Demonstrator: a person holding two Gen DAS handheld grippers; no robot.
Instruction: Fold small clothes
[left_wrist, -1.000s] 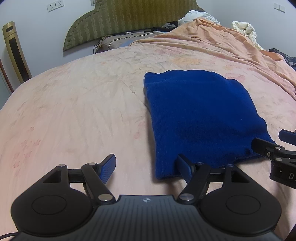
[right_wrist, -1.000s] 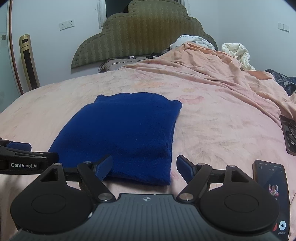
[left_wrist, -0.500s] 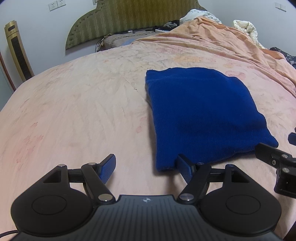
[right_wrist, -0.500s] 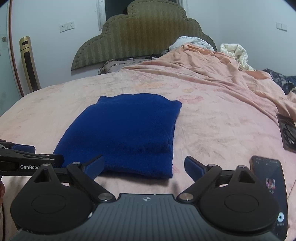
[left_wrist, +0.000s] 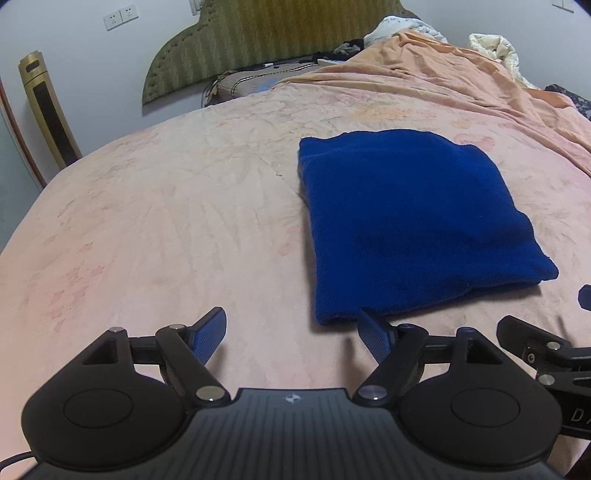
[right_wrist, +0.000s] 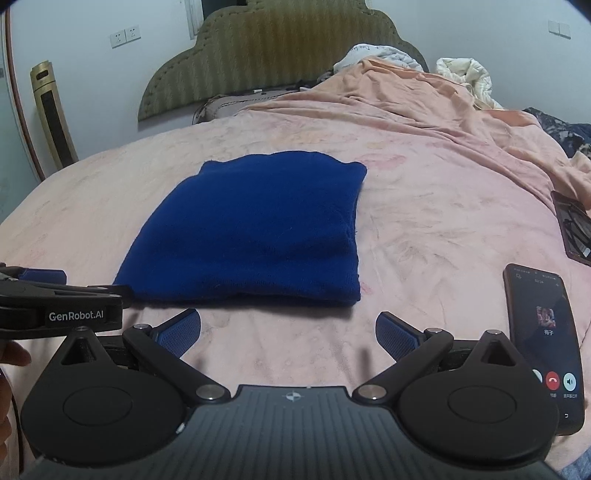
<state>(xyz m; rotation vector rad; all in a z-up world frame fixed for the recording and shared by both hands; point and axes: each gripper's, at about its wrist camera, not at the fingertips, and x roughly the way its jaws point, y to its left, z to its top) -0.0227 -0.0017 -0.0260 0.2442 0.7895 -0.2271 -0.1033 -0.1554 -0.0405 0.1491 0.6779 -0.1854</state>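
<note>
A blue knitted garment (right_wrist: 255, 232) lies folded on the bed (right_wrist: 424, 221), both the left gripper (left_wrist: 291, 332) and right gripper (right_wrist: 288, 328) open and empty just short of it; folding looks done, next likely setting it aside

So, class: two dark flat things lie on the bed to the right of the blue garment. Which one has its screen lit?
The phone, nearer the right gripper, shows a call screen with coloured buttons; the dark flat object farther back shows no lit screen.

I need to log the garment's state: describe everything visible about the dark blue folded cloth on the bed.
The dark blue knitted garment looks like soft, fuzzy wool, folded into a roughly square, slightly puffy stack with layered edges showing along its right side. It lies flat on the pink floral bedsheet, touching only that. Both open grippers, left and right, sit just short of its near edge, holding nothing.
</note>
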